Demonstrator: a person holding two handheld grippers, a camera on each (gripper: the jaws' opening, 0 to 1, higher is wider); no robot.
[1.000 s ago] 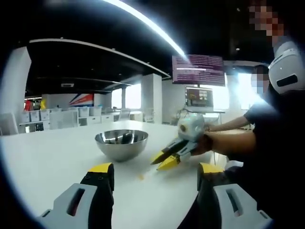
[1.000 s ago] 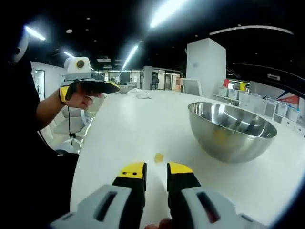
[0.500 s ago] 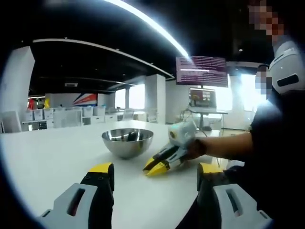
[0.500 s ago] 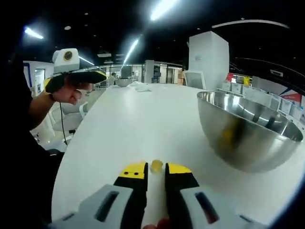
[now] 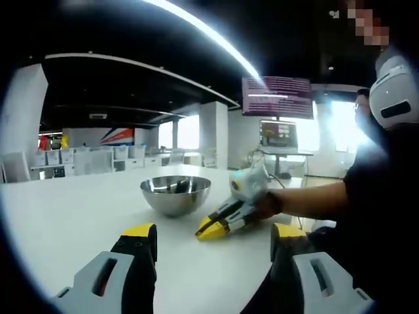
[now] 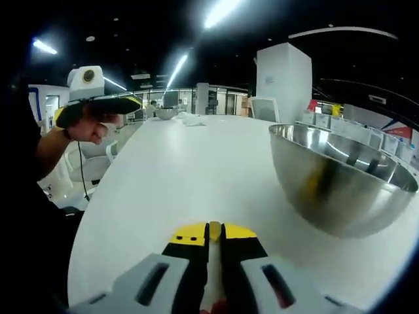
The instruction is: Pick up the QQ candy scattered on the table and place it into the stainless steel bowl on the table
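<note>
1. Our right gripper (image 6: 213,230) pinches the yellow QQ candy (image 6: 214,228) low over the white table (image 6: 170,170), near its edge, ready to lift.
2. The stainless steel bowl (image 6: 340,180) waits just beside.
3. Our left gripper (image 5: 213,235) hangs spread, idle.

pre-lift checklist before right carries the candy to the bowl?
1. Right gripper closed on the QQ candy: ok, the yellow piece sits pinched between the jaw tips.
2. Grip firm enough to lift: cannot tell, only a sliver of candy shows.
3. Stainless steel bowl upright with its mouth open: ok, it stands on the table just ahead to the right.
4. Path from candy to bowl rim: ok, bare tabletop between them.
5. Left gripper out of the way: ok, open and held off to the side, above the table.
6. More candy left on the table: cannot tell from these views.
</note>
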